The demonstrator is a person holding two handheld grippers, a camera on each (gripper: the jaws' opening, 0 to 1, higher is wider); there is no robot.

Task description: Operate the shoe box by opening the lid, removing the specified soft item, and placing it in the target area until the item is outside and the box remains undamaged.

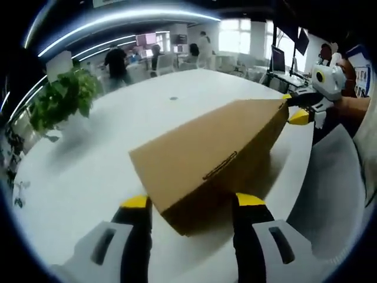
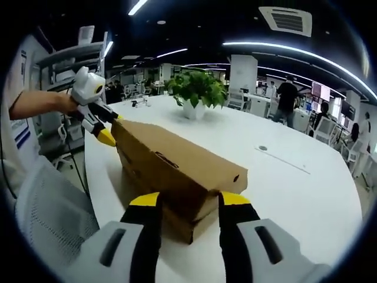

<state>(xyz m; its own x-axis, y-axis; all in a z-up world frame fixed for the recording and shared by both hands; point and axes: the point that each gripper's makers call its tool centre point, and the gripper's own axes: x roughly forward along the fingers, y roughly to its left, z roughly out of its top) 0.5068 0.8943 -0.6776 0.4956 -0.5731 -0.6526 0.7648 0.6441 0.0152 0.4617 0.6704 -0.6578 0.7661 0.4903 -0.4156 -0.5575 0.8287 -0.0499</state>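
Left gripper view: left gripper (image 1: 191, 203) sits at one end of the shoe box (image 1: 218, 150); its yellow-tipped jaws stand spread to either side of the near corner, closing on nothing that I can see.
Right gripper view: right gripper (image 2: 185, 200) meets the opposite end of the same box (image 2: 177, 168); jaws spread, straddling the near corner; contact with the cardboard cannot be told.
Cross-check: each gripper shows at the far end of the box in the other's view, the right one (image 1: 297, 109) and the left one (image 2: 103, 130), both with tips at the box's upper edge.
Box position: lying flat on the white worktop (image 1: 106, 147), lid down and closed; the soft item is presumably inside, unseen.
Why held so: judged, one gripper at each end steadies the box and places tips near the lid rim for lifting; light cardboard would slide or crease under a one-sided push.
Surface: smooth, round-edged white worktop, a potted plant (image 2: 197, 91) further along it.
Room: open office, ceiling light strips, desks with monitors, people (image 1: 116, 62) standing far off.
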